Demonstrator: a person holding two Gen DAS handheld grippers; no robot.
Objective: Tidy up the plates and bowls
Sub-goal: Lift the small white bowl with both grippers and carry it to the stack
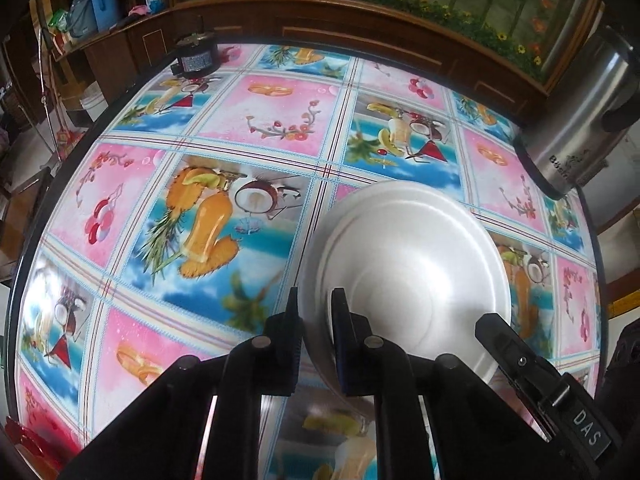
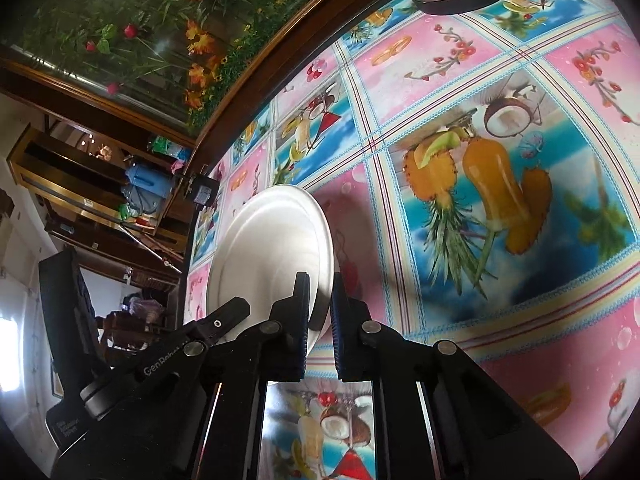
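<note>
Open tablecloth [image 1: 240,128] left of plate [image 1: 412,264]; steel pot [image 1: 576,128] far right

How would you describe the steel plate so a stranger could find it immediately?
Start at the round table with its fruit-print cloth. Near its edge, both hand-held grippers clamp one plain silver plate. Unlike the tall steel pot behind it, it is shallow, round and unmarked.

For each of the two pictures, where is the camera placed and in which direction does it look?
Left wrist view: sits on the left tongs, looks steeply down at the round silver metal dish; own fingers clamp its near rim, right tongs enter at right.
Right wrist view: sits on the right tongs, looks across the fruit-patterned tablecloth; own fingers grip the dish, left tongs at left.
Shared: dish, tablecloth, steel kettle.
</note>
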